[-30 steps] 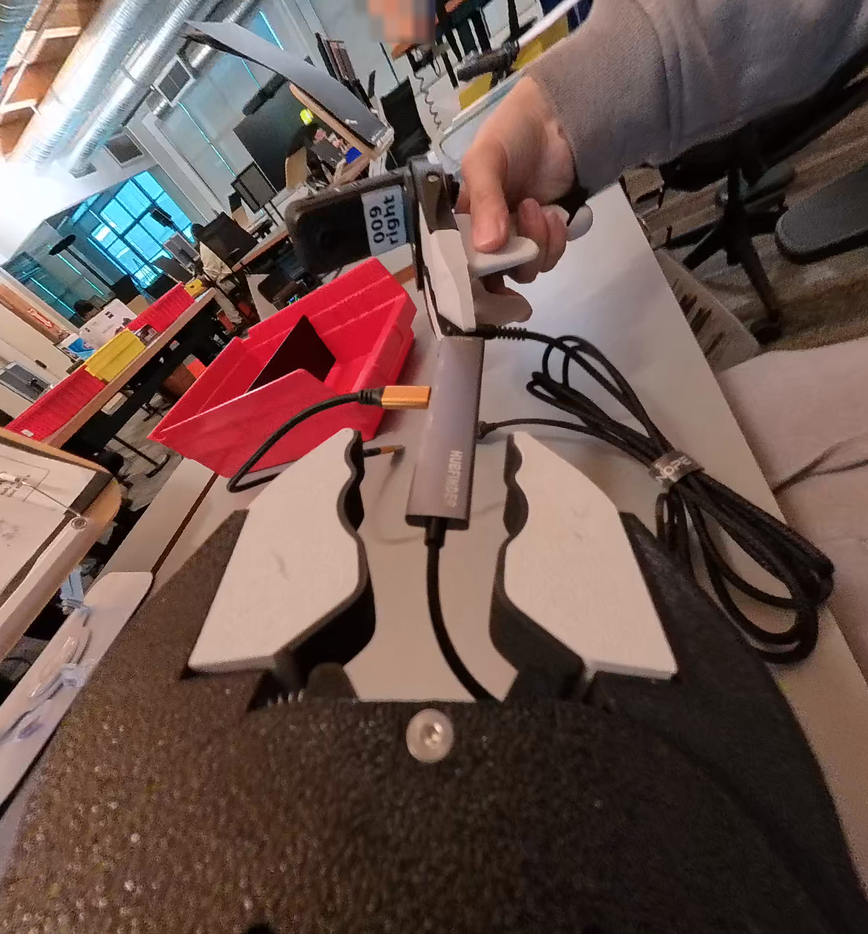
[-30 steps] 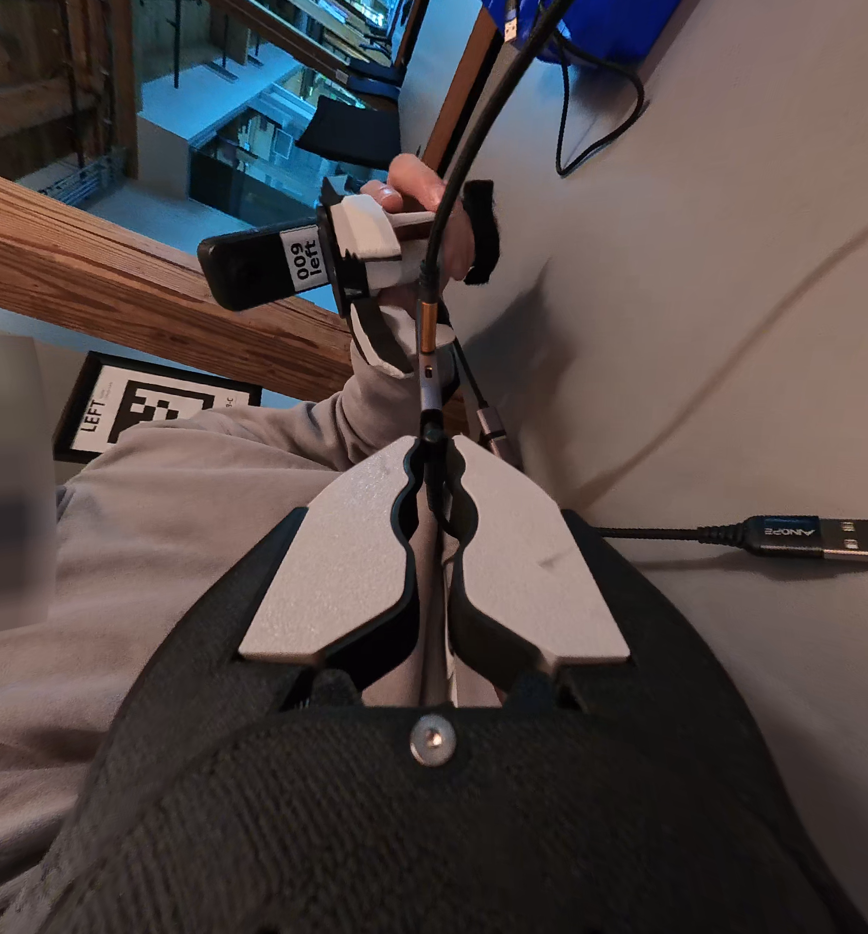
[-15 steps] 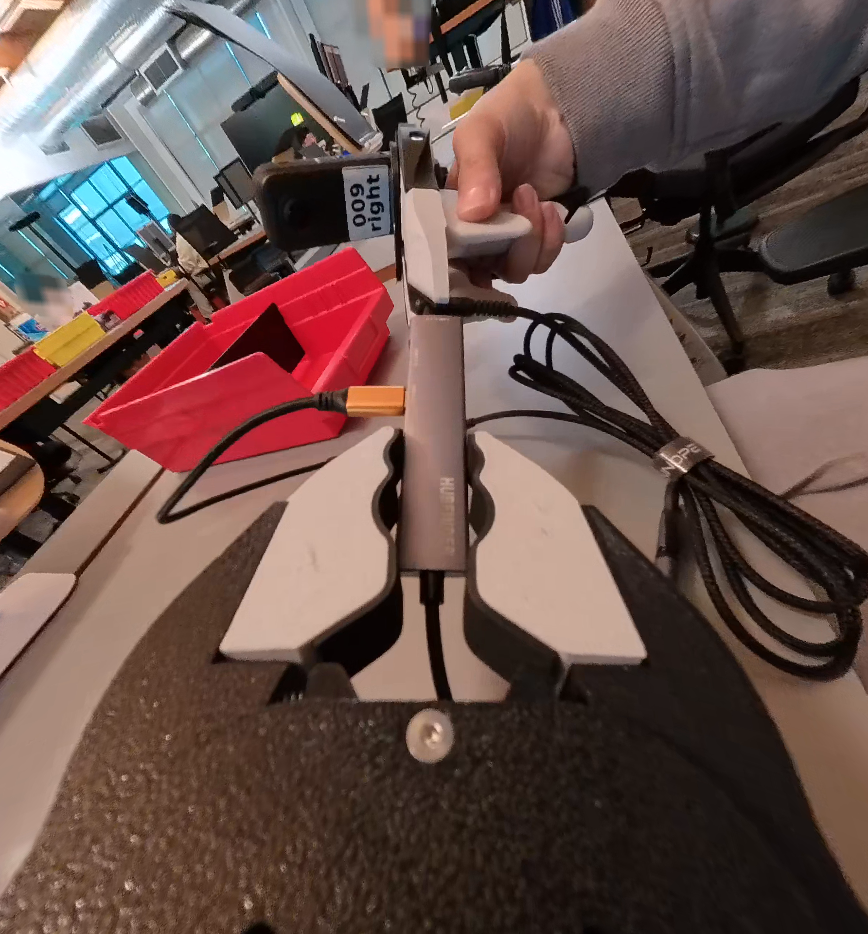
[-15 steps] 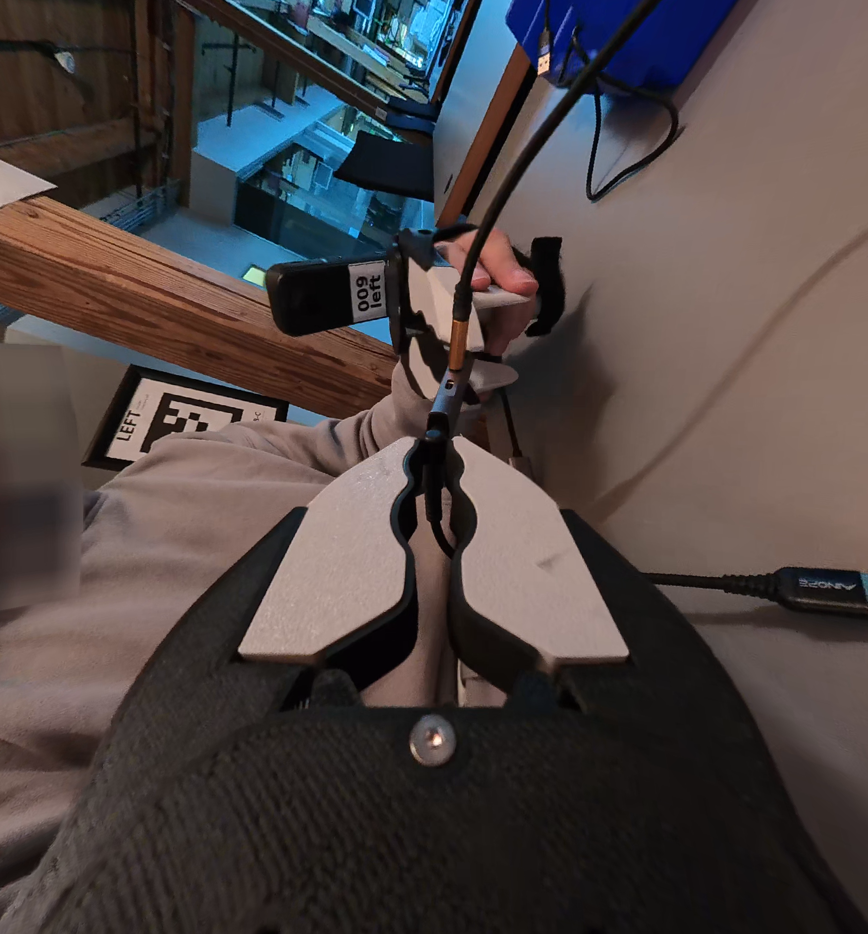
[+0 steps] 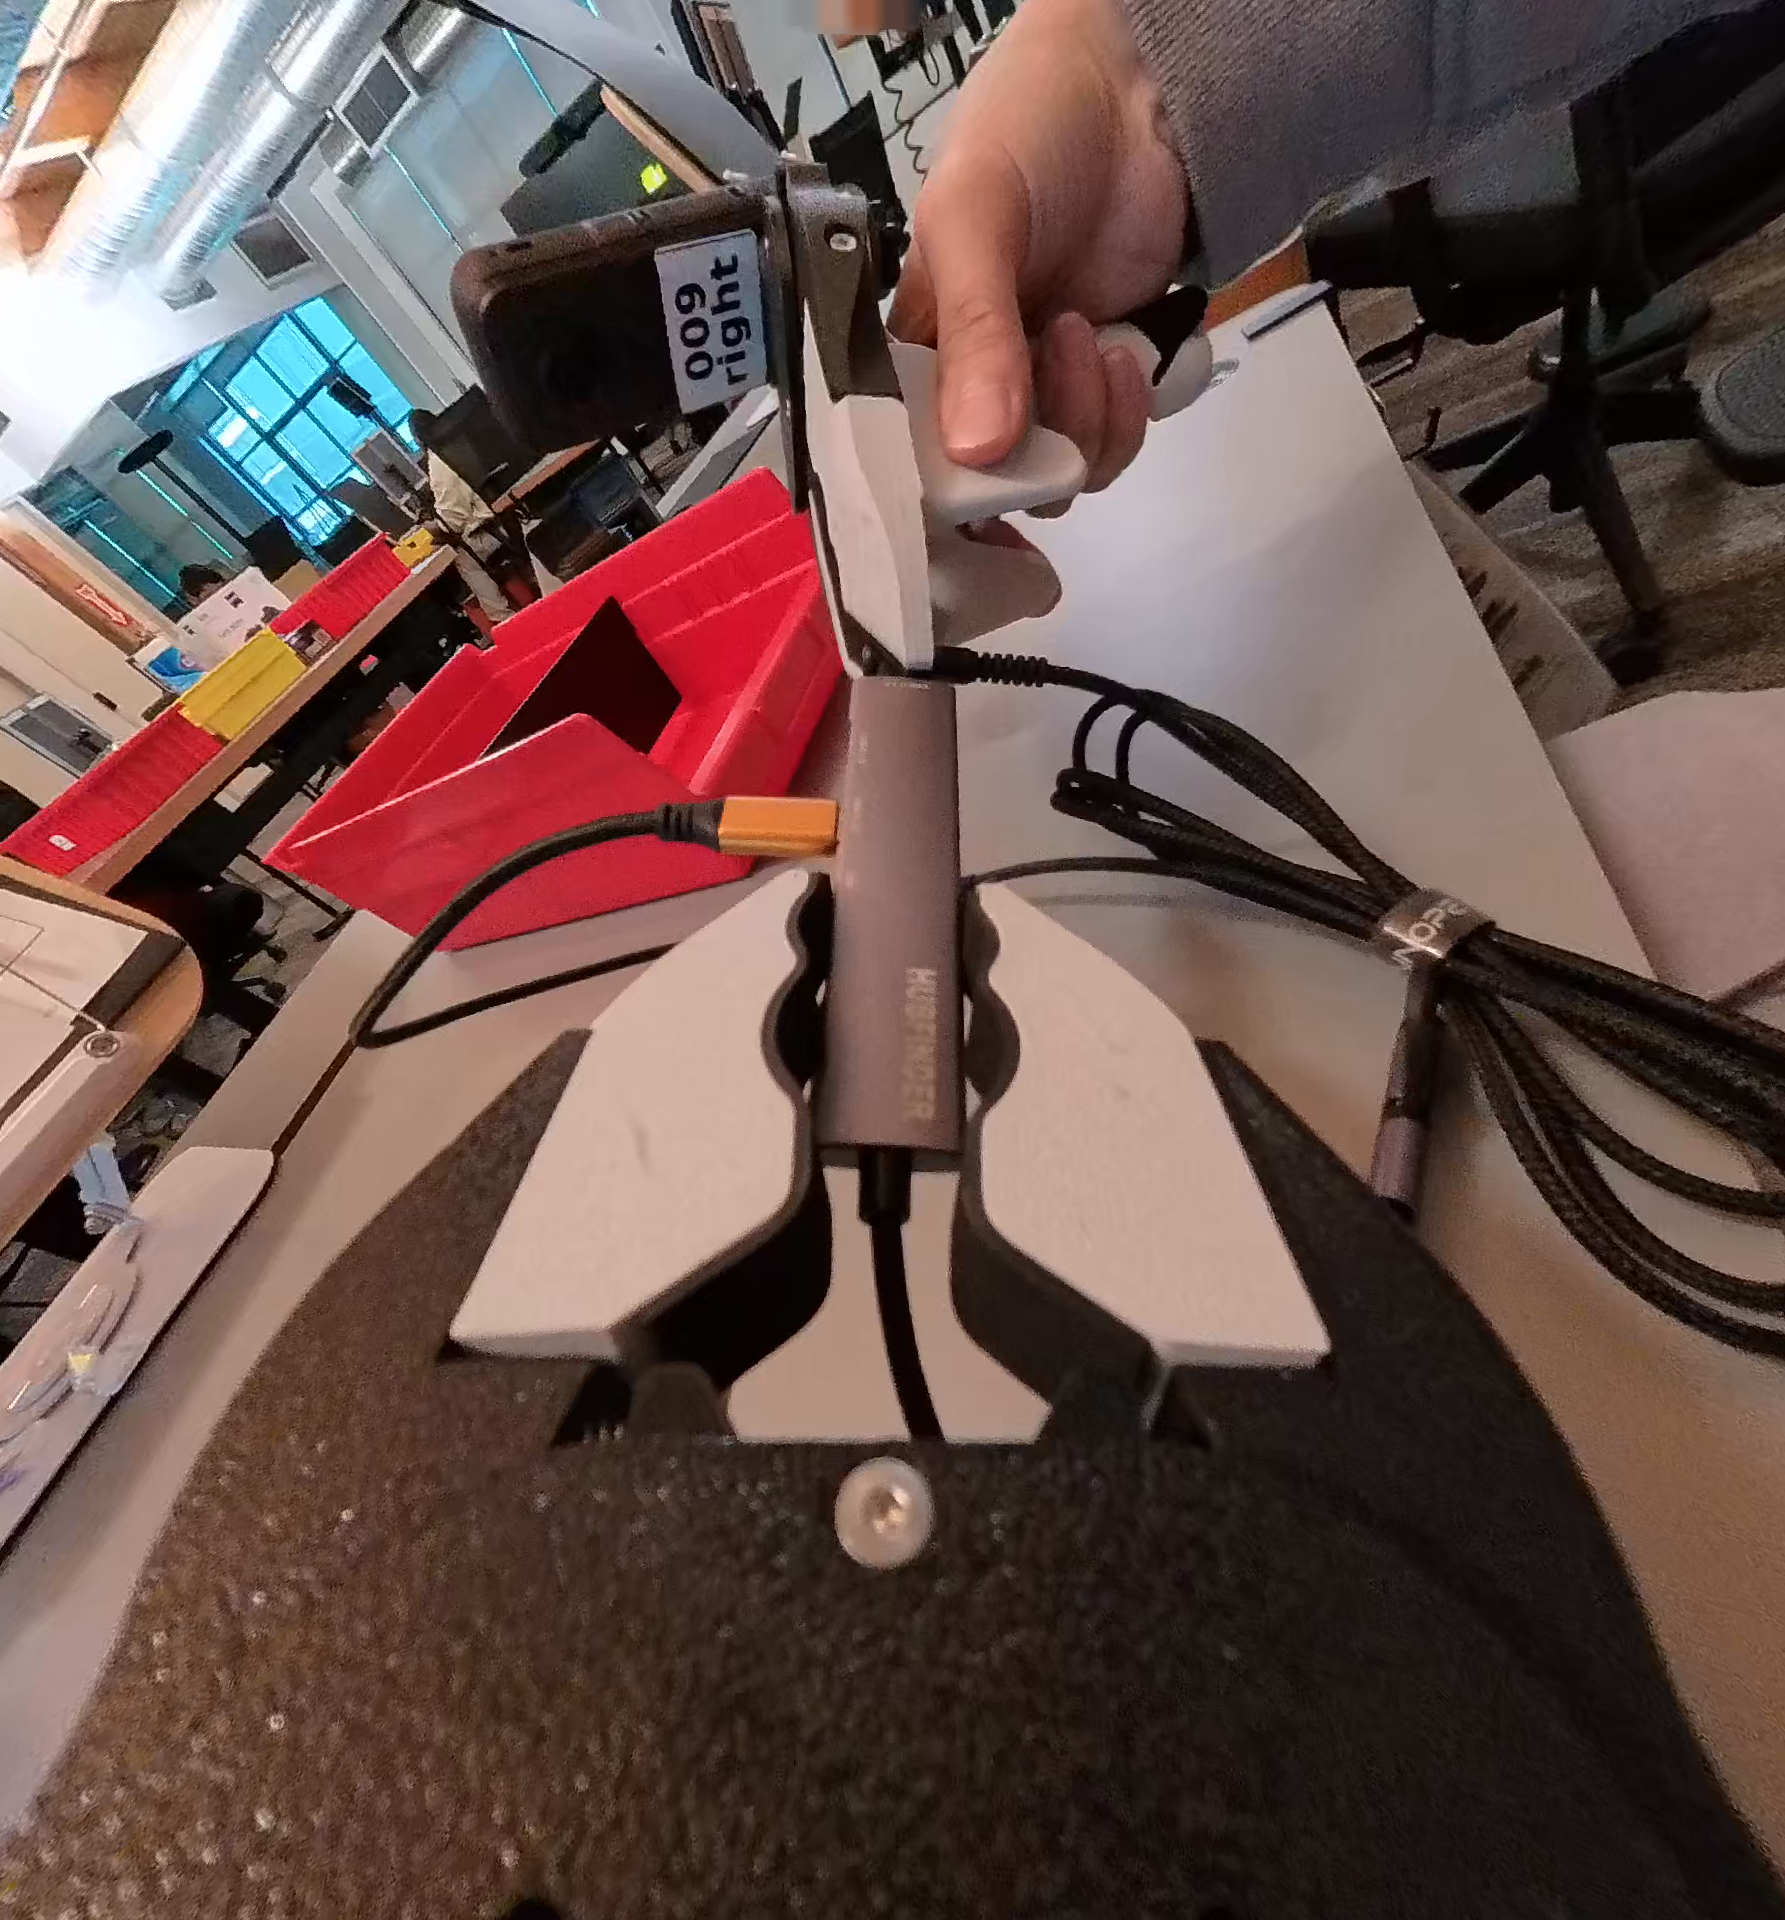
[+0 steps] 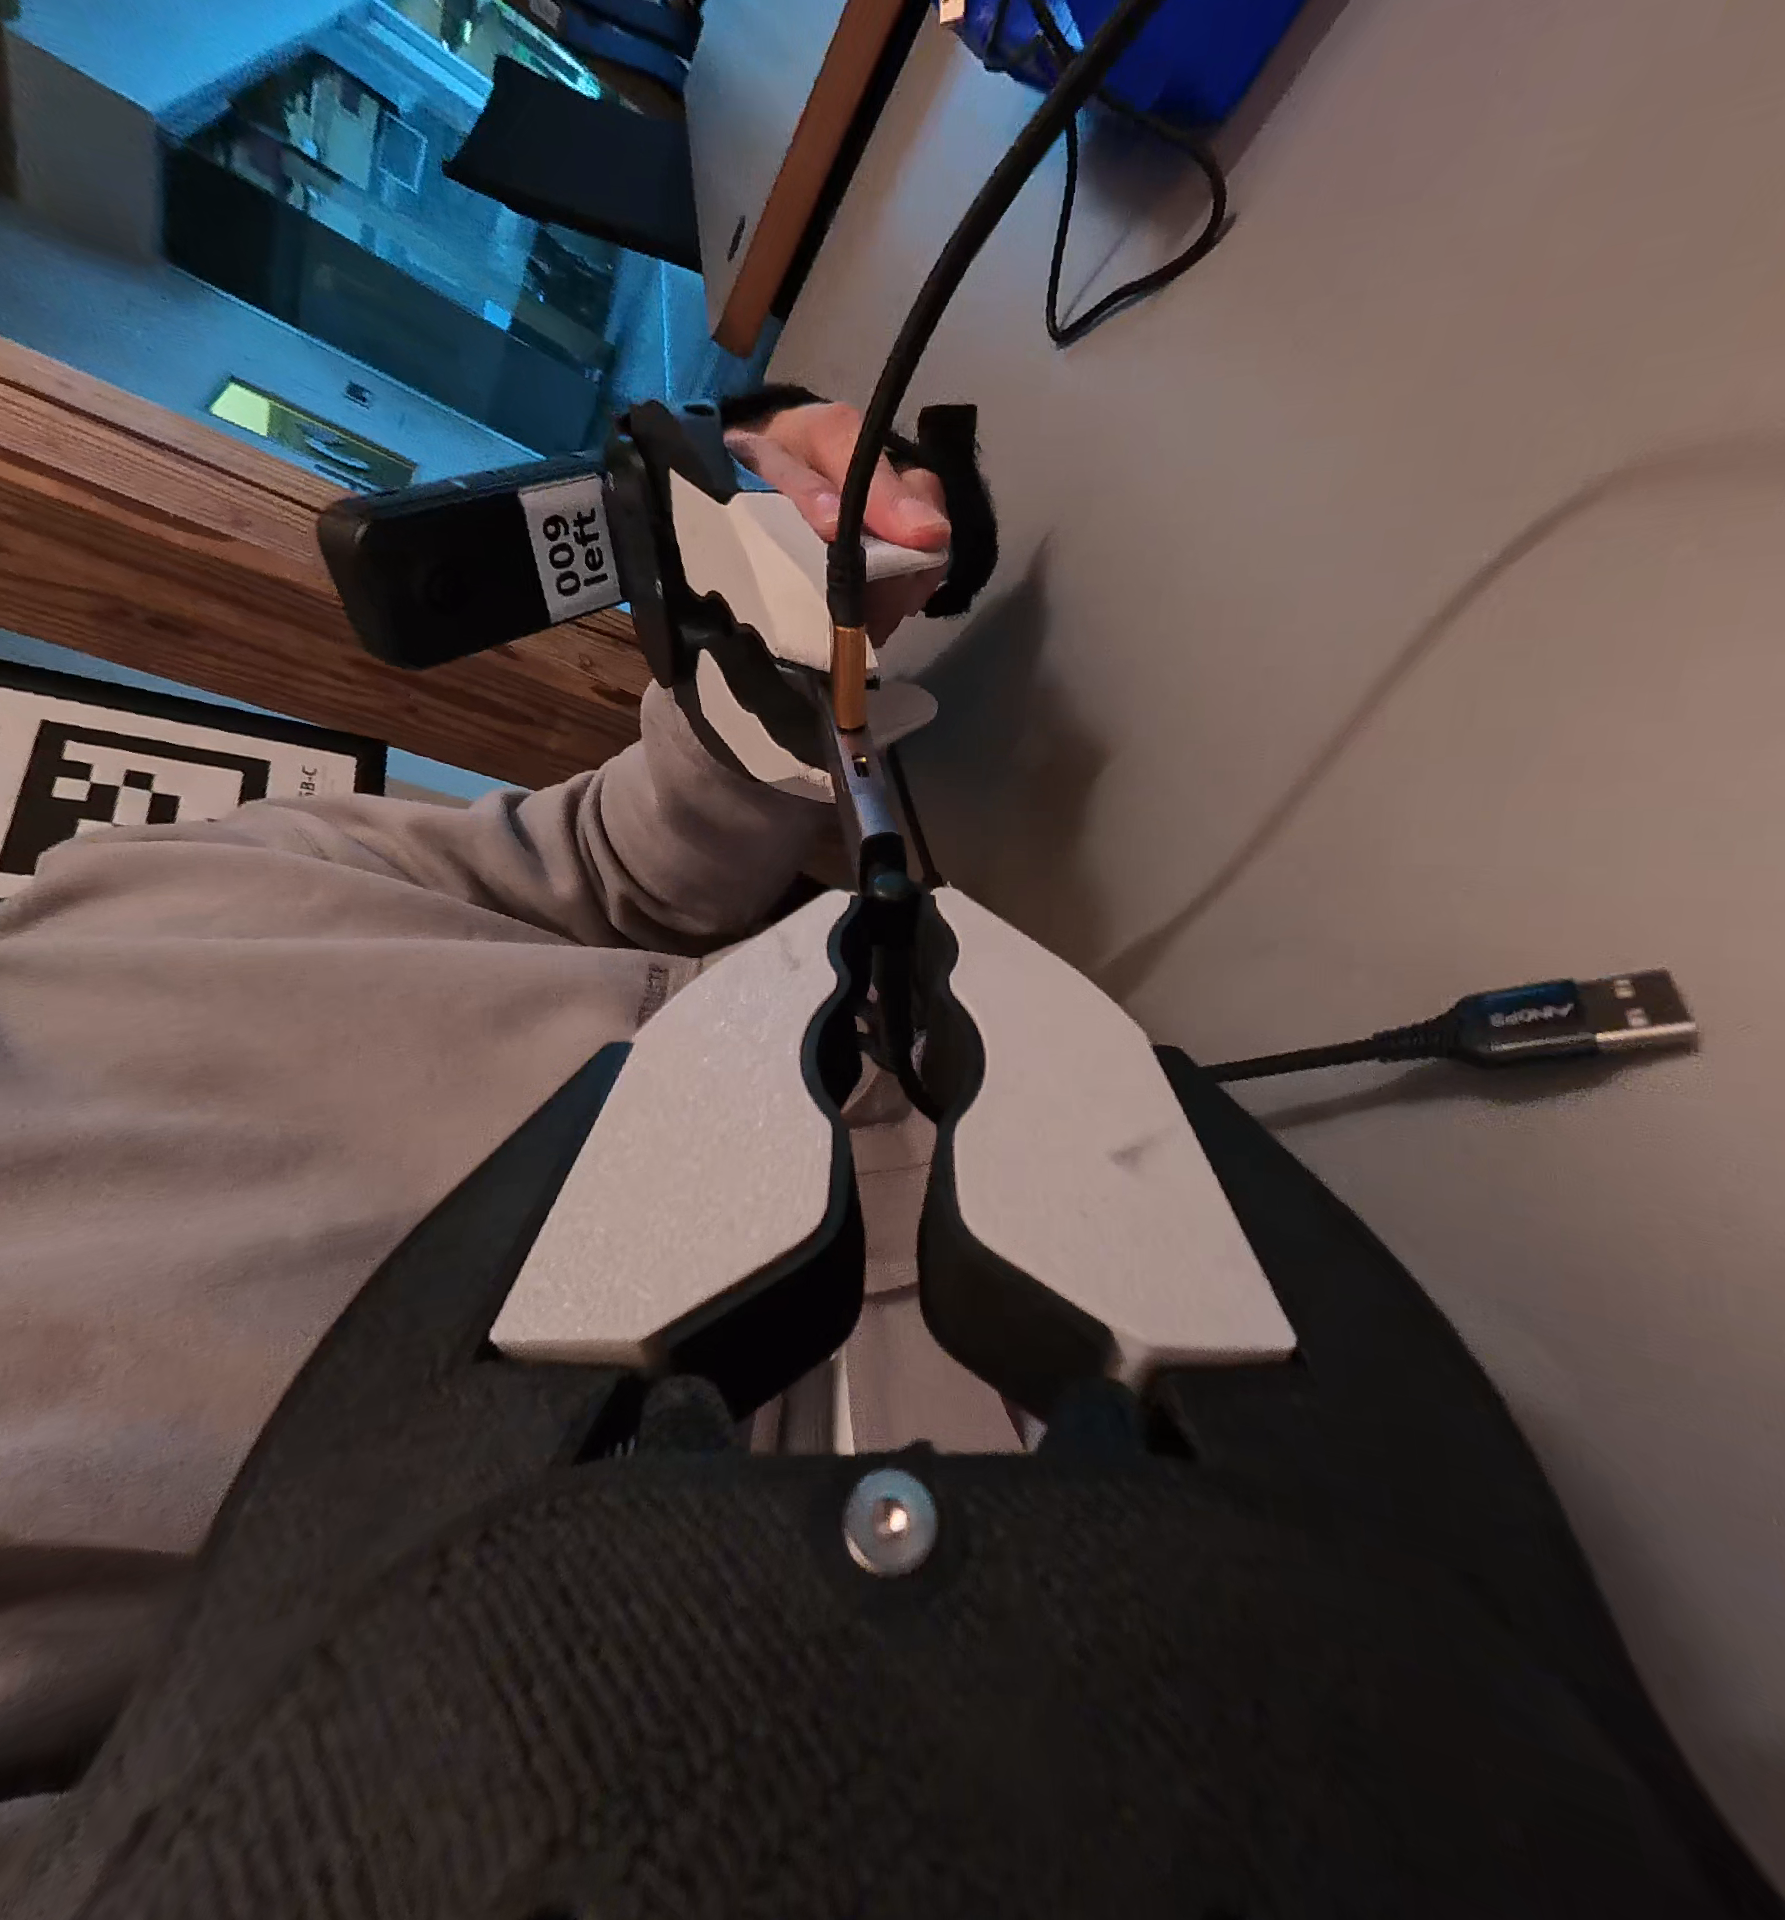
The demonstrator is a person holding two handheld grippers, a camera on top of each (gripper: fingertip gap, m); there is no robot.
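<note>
**Grey hub held at both ends above the desk**

Left tool (image 5: 890,997) clamped on the near half of a grey hub (image 5: 898,831), its own black lead trailing back between the fingers. Orange plug (image 5: 779,828) seated in the hub's left side. Right tool (image 6: 893,935) pinched shut on a black plug (image 5: 955,662) at the hub's far end. Bundled black cable (image 5: 1553,1039) lies on the desk (image 5: 1283,582) to the right; red bin (image 5: 597,769) beyond, left.

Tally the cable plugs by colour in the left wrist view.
orange plug, in the side of the hub: 1
black plug, at the hub's far end, in the fingers of the right gripper: 1
grey plug, loose on the table: 1
Total: 3
</note>
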